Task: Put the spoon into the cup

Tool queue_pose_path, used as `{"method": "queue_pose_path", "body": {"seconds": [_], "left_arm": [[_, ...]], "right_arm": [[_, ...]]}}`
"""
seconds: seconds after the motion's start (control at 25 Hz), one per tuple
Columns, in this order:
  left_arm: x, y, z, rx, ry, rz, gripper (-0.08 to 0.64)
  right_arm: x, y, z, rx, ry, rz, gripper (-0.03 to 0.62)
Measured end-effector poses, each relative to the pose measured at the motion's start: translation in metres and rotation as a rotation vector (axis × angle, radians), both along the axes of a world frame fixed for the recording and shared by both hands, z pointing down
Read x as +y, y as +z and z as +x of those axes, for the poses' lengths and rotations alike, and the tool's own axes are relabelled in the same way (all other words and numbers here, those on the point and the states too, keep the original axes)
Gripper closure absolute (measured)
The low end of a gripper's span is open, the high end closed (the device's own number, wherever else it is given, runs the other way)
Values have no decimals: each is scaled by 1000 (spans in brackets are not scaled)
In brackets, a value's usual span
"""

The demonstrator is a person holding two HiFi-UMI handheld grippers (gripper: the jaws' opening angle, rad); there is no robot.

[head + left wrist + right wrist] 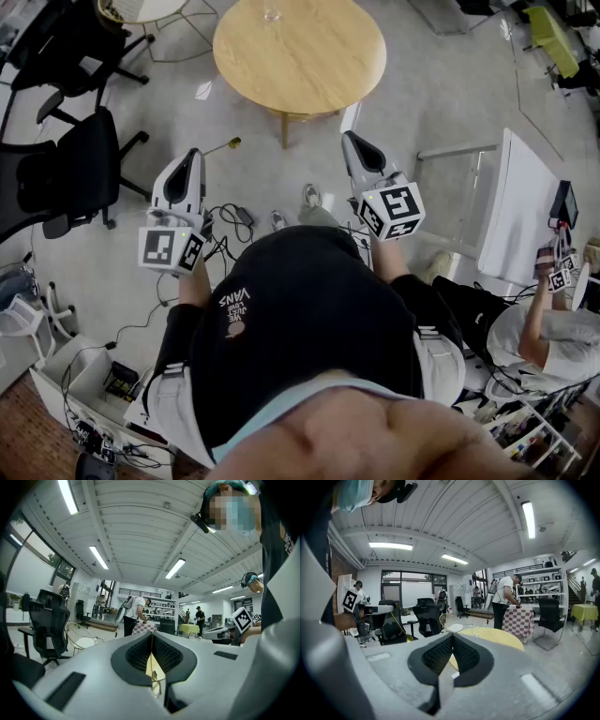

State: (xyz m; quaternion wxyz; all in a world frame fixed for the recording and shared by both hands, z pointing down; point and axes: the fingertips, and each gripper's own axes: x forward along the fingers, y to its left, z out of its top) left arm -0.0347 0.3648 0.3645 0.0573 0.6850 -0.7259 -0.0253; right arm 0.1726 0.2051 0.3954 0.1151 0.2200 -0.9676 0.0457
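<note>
One round table (300, 56) carries one clear cup (272, 13). Left of the table stand two black chairs (84, 159). Near it are two claws, left claw (193, 157) and right claw (350, 139), and one spoon (225, 146).

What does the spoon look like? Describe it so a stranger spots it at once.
Start at the round wooden table; below it in the head view, to its left, is the left gripper. The spoon juts toward the table from its shut jaws: a thin gold stem with a small gold bowl, unlike the black cables nearby.
</note>
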Motion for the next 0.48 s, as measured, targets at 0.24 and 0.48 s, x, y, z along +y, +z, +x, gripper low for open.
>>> {"method": "queue_pose_path", "body": {"seconds": [0.24,0.48], "left_arm": [[5,0,0,4,-3,-1,551],[3,1,1,6,-1,4,551]], "right_arm": [[2,-7,2,-36,-7,-5,594],[-1,-9,6,-42,13,8,594]]}}
